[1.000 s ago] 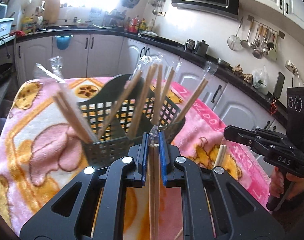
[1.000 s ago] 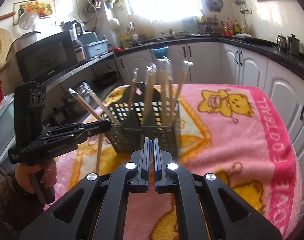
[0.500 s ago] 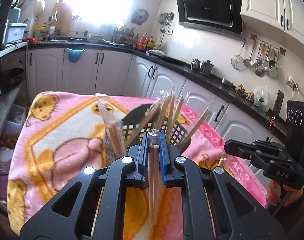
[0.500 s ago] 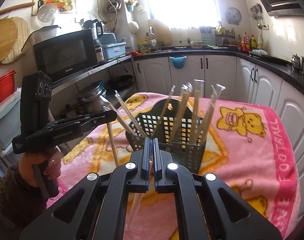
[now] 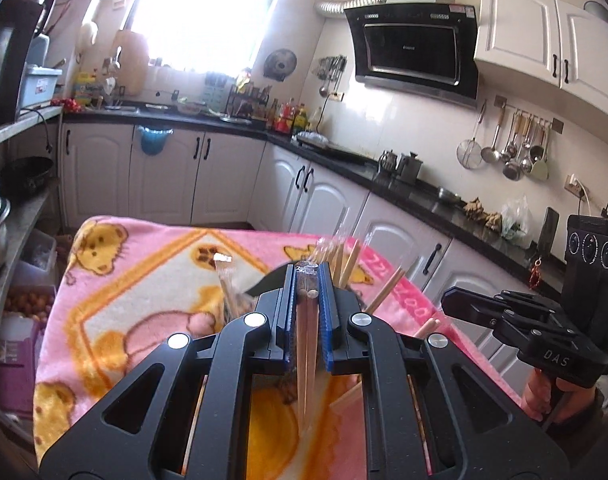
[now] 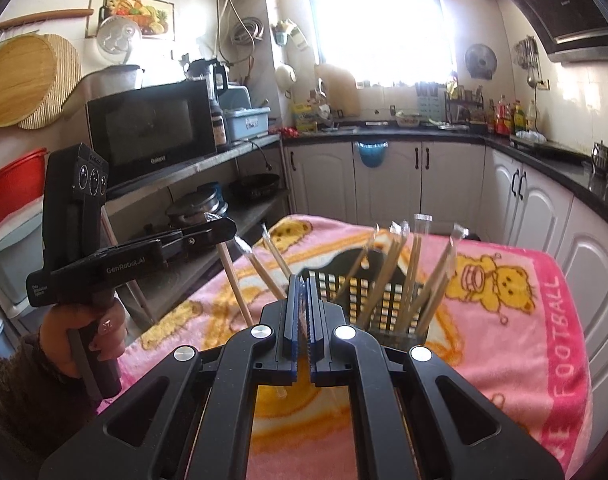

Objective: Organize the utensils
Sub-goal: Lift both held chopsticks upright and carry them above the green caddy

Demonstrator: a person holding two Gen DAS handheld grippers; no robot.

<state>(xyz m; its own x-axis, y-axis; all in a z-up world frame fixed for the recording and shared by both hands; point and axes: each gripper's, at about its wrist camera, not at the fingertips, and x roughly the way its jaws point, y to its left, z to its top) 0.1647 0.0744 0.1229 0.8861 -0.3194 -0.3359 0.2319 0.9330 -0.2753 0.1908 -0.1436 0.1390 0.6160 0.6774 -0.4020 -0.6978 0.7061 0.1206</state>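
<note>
left wrist view: my left gripper point(image 5: 308, 304) is clamped on a wrapped pair of chopsticks point(image 5: 306, 344), held near their upper end, with their long axis running down through the middle of the frame toward the pink blanket point(image 5: 143, 280) on the worktop. the black basket point(image 5: 269, 284) lies just ahead of and below the fingertips, mostly hidden behind them at frame centre, with other chopstick pairs sticking up from it to the right.

in the right wrist view the basket point(image 6: 364, 280) sits centre right, holding several wrapped pairs that lean outward, and my held pair point(image 6: 235, 280) hangs from the left gripper point(image 6: 219, 228) at middle left, tilted, its lower end beside the basket and not yet over the opening. i judge the coming move turns on this: the pair must shift toward frame right, then go down lengthwise into the basket. the left gripper is the nearer one and already carries the load. my right gripper point(image 6: 301, 312) is nearly closed, with a narrow gap and nothing between the fingers, hanging short of the basket.

readable writing: "genrobot.ai" on the left gripper body, "das" on the right gripper point(image 5: 456, 300) at right of the left view, "galanz" on the microwave point(image 6: 151, 128), and "football" along the blanket point(image 6: 556, 320) edge.
</note>
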